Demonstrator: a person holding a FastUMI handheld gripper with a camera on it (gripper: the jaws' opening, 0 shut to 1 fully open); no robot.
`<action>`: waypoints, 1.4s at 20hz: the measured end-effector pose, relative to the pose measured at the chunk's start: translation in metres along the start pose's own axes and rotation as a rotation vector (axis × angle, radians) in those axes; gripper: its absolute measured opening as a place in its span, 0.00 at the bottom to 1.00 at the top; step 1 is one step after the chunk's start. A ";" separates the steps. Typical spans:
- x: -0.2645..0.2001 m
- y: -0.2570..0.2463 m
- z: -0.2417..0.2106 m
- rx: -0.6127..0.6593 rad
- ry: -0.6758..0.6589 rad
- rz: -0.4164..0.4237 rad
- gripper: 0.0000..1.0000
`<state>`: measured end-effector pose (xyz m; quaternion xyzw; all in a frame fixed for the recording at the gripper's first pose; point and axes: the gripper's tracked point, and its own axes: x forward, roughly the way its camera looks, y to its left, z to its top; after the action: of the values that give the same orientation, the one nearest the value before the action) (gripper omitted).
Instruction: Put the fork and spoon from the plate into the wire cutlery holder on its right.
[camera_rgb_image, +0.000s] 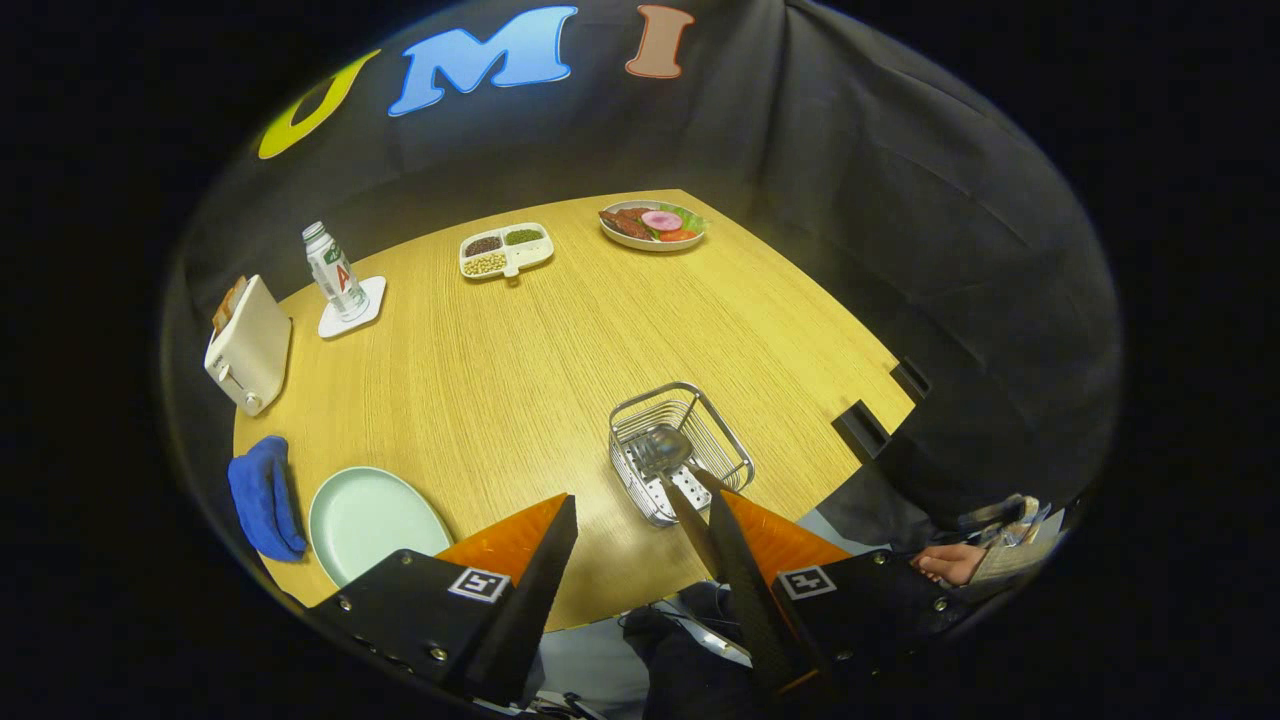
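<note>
Gripper view: I look along my two fingers over a wooden table (560, 330)
Gripper (640, 530): fingers spread wide, nothing pressed between them; a spoon handle lies against the inner face of the right finger (735, 545), and I cannot tell if it touches
Spoon (660, 452): bowl inside the wire holder, handle slanting back toward my right finger; it looks already dropped in
Fork: I cannot make it out
Wire holder (682, 450): just ahead of the right finger, a square basket of thin shiny wire with a perforated floor
Plate (372, 520): beside my left finger, pale green, round, smooth, glazed and bare
Handling: I judge the cutlery to be light, stiff, polished metal, slippery under flat pads; I would pinch mid-handle, across the narrow sides, and lower it tip first so it does not bounce off the wire
Other things: blue cloth (262, 497) soft and crumpled next to the plate; toaster (248, 345), bottle (333, 272) and food dishes far beyond the fingers
</note>
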<state>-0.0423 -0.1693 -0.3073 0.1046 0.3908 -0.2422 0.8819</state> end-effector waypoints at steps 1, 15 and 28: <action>0.001 0.002 0.001 -0.007 -0.001 0.003 0.82; -0.082 0.049 0.107 -0.108 -0.486 0.168 0.82; -0.201 0.104 0.180 -0.180 -0.834 0.332 0.82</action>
<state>0.0096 -0.0777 -0.0385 -0.0176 -0.0003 -0.0840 0.9963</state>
